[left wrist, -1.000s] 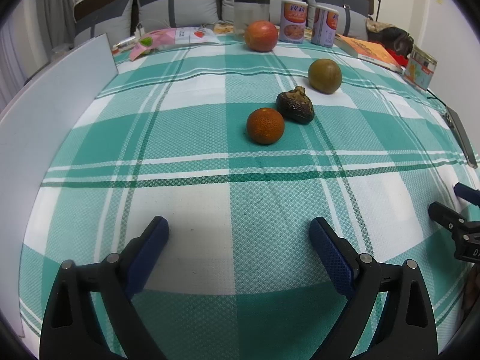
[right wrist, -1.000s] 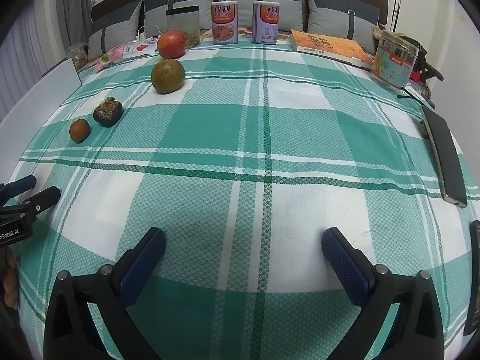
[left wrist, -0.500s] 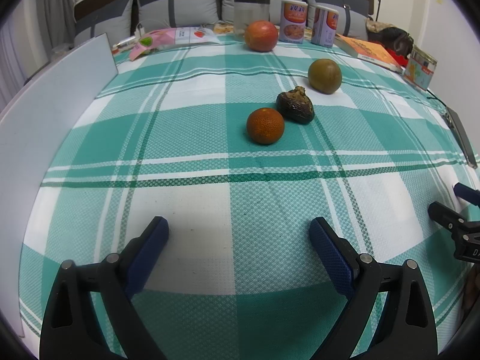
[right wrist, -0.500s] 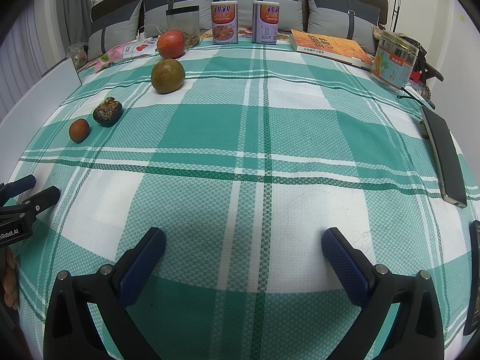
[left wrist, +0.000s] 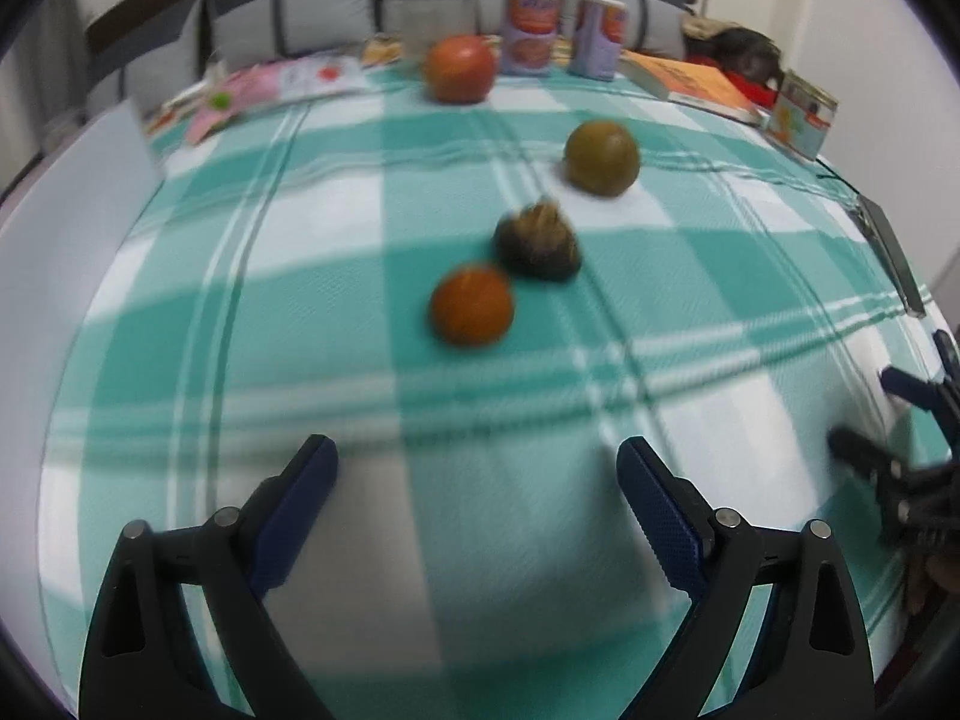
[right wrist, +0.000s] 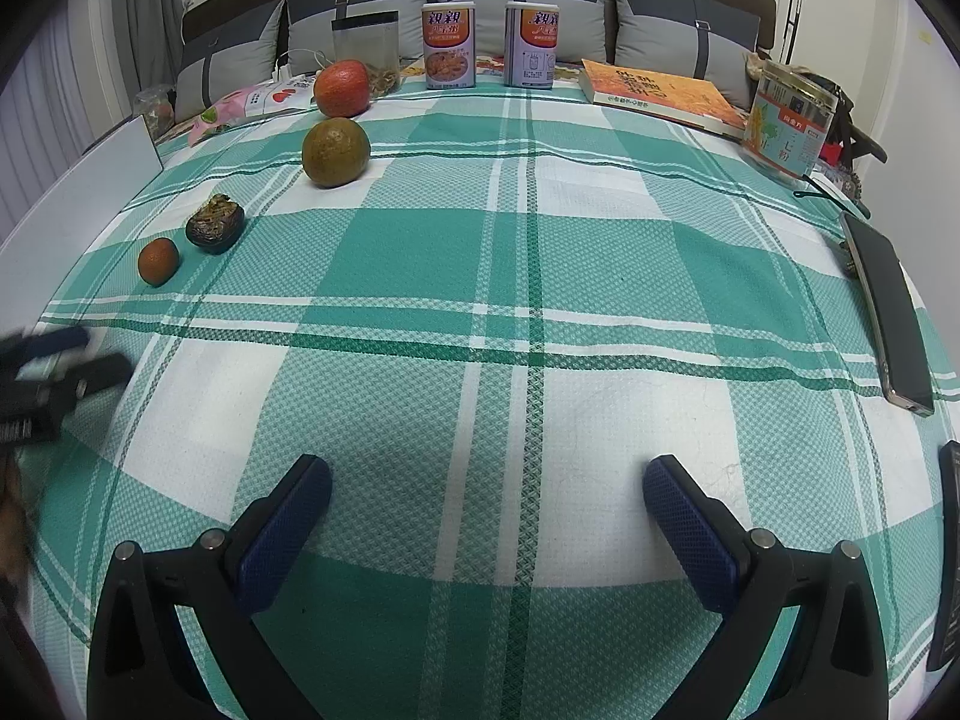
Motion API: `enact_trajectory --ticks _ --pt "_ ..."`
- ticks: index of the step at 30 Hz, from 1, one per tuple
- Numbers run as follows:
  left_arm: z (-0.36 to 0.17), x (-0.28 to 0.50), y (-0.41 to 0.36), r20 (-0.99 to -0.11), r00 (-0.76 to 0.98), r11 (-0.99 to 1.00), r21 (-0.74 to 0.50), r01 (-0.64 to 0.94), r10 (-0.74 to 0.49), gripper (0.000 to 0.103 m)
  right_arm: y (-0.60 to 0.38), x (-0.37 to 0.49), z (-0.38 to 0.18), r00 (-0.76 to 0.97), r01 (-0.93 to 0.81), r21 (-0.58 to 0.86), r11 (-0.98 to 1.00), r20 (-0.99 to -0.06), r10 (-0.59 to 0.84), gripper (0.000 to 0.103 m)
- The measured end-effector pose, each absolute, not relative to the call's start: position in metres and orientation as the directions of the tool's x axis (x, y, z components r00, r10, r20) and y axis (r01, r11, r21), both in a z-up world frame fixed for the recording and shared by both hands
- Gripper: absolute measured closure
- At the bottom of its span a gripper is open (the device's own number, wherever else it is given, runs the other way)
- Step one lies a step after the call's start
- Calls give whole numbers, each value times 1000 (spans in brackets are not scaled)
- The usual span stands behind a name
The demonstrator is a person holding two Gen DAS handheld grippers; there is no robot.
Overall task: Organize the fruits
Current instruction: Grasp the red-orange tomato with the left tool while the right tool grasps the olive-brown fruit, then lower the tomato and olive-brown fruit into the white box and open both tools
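The left gripper (left wrist: 477, 471) stands with its jaws spread wide and nothing between them, low over a white square of the checked cloth (left wrist: 336, 222). The small orange fruit (left wrist: 472, 305) lies directly ahead of that gap, nearest to it and roughly on its centre line; being round, it has no long axis to align with. Just beyond it, to the right and apparently touching it, sits the dark wrinkled fruit (left wrist: 538, 243). The green-brown fruit (left wrist: 602, 158) and the red-orange fruit (left wrist: 459, 68) lie farther off. This view is blurred.

The right gripper (right wrist: 487, 489) is likewise fully open and empty. From it, all four fruits lie far to the left, the small orange fruit (right wrist: 158, 261) well apart from its jaws. Judgement: the left gripper is the nearer and better placed for a straight forward reach.
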State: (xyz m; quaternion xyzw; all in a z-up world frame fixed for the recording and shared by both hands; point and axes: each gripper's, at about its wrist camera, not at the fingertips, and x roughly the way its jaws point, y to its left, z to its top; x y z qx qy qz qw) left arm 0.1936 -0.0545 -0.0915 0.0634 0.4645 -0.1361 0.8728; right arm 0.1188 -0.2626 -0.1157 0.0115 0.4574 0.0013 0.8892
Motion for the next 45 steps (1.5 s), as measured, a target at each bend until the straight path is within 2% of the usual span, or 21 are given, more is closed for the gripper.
enact_trajectory --ticks 4,6,7,8,11,14,17,22,23,24,25,26,28,31,34,38,41,45 --pt "-87 222 -62 -806 563 952 2 307 -180 10 -262 119 -116 582 8 22 1000 -813 13 0" --pt "-89 230 -61 -803 563 953 -21 301 -195 29 -263 119 -116 581 8 22 1000 -813 13 0" --pt "-91 233 -60 -809 548 951 -42 307 -213 62 -263 119 -116 581 8 23 1000 -813 14 0" --pt "-94 234 -59 -818 529 947 -59 315 -227 72 -264 119 -115 581 6 26 1000 -814 18 0" --pt "-90 225 -57 -799 550 944 -60 326 -241 73 -266 127 -111 535 -2 48 999 -844 41 0" --pt "-87 211 -52 -791 563 945 -56 323 -240 73 -269 157 -87 548 -9 223 975 -814 191 0" --pt "-83 200 -41 -796 554 951 -86 298 -245 73 -251 218 -70 544 -56 311 949 -788 290 1" --pt "-68 185 -14 -799 548 961 -133 241 -248 73 -208 307 -72 528 -109 259 960 -803 277 14" --pt "-64 183 -8 -798 548 963 -145 228 -250 73 -201 320 -79 503 -107 259 960 -819 276 20" --pt "-60 181 -1 -797 548 964 -160 211 -253 73 -198 331 -88 472 -96 266 959 -836 279 40" --pt "-56 179 6 -795 549 964 -176 197 -257 73 -198 336 -95 446 -93 286 954 -844 297 53" --pt "-51 177 13 -793 551 964 -188 186 -261 73 -199 337 -97 445 -80 308 948 -840 310 56" --pt "-38 172 25 -782 565 964 -203 171 -265 73 -204 330 -88 474 -54 280 958 -838 272 56" --pt "-4 157 51 -740 614 961 -236 147 -275 73 -206 306 -52 512 -92 315 945 -799 316 56" --pt "39 141 87 -689 670 956 -269 115 -275 73 -176 284 2 520 -207 339 917 -756 397 56" --pt "84 128 149 -652 732 964 -265 20 -194 73 -86 265 61 444 -410 391 824 -703 555 56" --pt "90 130 200 -669 738 970 -228 -85 -93 73 -6 256 82 346 -521 438 732 -676 651 55" --pt "49 147 257 -768 641 951 -199 -238 0 73 107 247 82 219 -636 435 637 -690 690 55"
